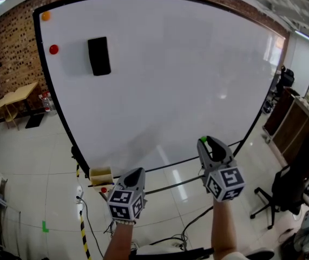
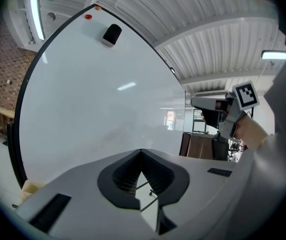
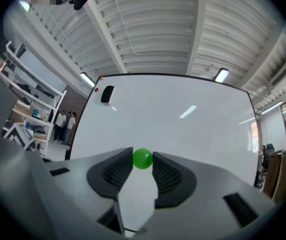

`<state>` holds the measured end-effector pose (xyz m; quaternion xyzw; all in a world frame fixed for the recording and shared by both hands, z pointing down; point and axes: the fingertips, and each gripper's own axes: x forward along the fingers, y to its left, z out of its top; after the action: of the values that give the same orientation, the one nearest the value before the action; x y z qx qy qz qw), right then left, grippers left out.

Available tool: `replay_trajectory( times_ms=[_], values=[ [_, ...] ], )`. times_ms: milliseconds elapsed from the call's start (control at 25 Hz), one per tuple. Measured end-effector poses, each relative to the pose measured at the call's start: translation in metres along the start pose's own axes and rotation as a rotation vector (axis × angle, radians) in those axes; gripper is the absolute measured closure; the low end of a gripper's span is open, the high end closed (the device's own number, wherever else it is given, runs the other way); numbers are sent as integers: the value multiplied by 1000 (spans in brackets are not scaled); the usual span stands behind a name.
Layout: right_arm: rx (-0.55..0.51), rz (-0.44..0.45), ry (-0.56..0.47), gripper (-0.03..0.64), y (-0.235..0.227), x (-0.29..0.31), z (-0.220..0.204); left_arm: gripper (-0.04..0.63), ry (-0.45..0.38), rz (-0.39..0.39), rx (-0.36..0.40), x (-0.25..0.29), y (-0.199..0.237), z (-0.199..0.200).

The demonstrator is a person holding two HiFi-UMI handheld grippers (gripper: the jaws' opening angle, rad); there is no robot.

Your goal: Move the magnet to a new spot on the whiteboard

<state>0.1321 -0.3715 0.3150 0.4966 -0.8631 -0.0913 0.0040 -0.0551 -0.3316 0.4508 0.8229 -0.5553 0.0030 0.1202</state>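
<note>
Right tool [image 1: 212, 143]: clenched on the green magnet [image 3: 143, 159], which sits right at the tips of the two jaws, not deep between the pads.
Left tool [image 2: 141, 154]: closed on nothing, jaw tips touching, held low and to the left of the right tool; it has no part in the grip.
Magnet's place: in my right tool, in front of the lower right part of the board [image 1: 170, 80]. I cannot tell whether it touches the surface.
Rest of the board: eraser [image 1: 99, 56], red magnet [image 1: 53, 49] and orange magnet [image 1: 45, 16] at the far left, well apart from my tool; the wide middle is bare.
Risk, slip: the magnet looks round and smooth and is held only at the tips, so I judge that a small twist or a bump against the board could squirt it out.
Risk, drop: if I let go before it seats flat on the board, it would likely fall to the floor [image 1: 30, 156] and roll off.
Risk, early snap: brought close at an angle, it may jump to the board short of the spot I mean.
Risk, drag: pushing it along the surface while clamped could pull it from the jaws.
</note>
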Motion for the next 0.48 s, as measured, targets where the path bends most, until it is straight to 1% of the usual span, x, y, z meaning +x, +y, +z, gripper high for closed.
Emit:
replay_trajectory(
  times_ms=[200,320,480],
  values=[
    [-94,14,-57,485,-5,33,53,598,-9,9,3,-5,5,5],
    [-128,25,-78,485,-5,55,77,598,-12,26,5,-9,14,11],
    [-167,41,-91,483,0,87,101,598,-26,33,-15,-16,25,14]
  ],
)
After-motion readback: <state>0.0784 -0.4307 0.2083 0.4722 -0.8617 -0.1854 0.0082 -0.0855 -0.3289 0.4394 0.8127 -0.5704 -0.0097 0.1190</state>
